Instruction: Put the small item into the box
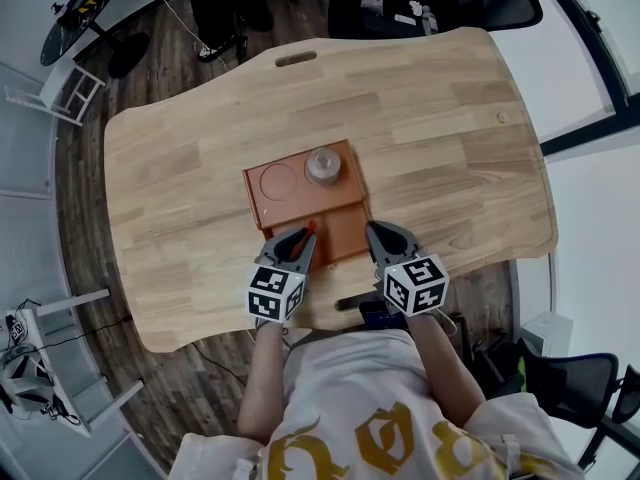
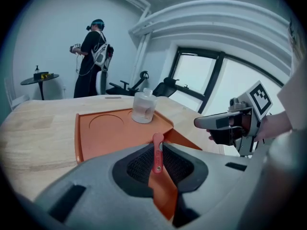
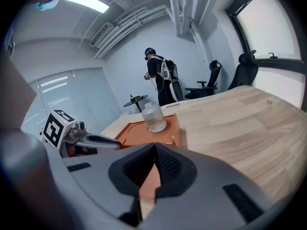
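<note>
Wood table [image 1: 430, 128] w/ orange box [image 1: 343, 230], clear jar [image 1: 323, 165] standing in it. L tool [image 1: 303, 236] pinching small red item [image 2: 158, 153]; R tool [image 3: 154, 150] pressed together.

I found only the clear jar [image 1: 323, 165] standing in the orange tray's [image 1: 250, 196] far right corner; its round recess [image 1: 281, 179] and near compartment [image 1: 338, 228] lay open from above.

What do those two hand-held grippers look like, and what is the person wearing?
The left gripper and right gripper are alike: smooth grey shells tapering to two jaws lined with black mesh-textured pads. Each carries a white cube with black square markers. The person wears a white T-shirt with gold print.
</note>
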Motion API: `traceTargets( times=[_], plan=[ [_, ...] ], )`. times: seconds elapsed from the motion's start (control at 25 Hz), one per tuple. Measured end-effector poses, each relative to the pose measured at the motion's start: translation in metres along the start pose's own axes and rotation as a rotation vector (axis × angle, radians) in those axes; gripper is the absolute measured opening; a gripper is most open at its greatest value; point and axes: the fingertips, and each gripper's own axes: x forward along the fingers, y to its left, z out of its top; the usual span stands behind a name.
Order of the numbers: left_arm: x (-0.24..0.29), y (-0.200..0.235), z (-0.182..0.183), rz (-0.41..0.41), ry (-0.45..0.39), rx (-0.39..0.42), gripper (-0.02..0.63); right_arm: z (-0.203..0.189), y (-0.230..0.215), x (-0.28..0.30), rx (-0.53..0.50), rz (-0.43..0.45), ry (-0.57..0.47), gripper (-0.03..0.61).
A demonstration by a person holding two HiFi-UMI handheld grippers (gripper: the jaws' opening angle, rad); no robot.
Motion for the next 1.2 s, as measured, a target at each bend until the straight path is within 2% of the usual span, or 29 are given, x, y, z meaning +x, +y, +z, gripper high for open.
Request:
traceTargets(
  times=[0.72,1.2],
  plan=[
    [0.032,-0.009,-0.026,-0.07,0.154,0.038,0.058,0.0,-0.016,0.002,0.033,-0.028,0.006,0.012],
    [0.05,-0.002,-0.042,-0.042,0.28,0.053,0.058,-0.002,-0.026,0.005,0.045,-0.041,0.022,0.012]
  ],
)
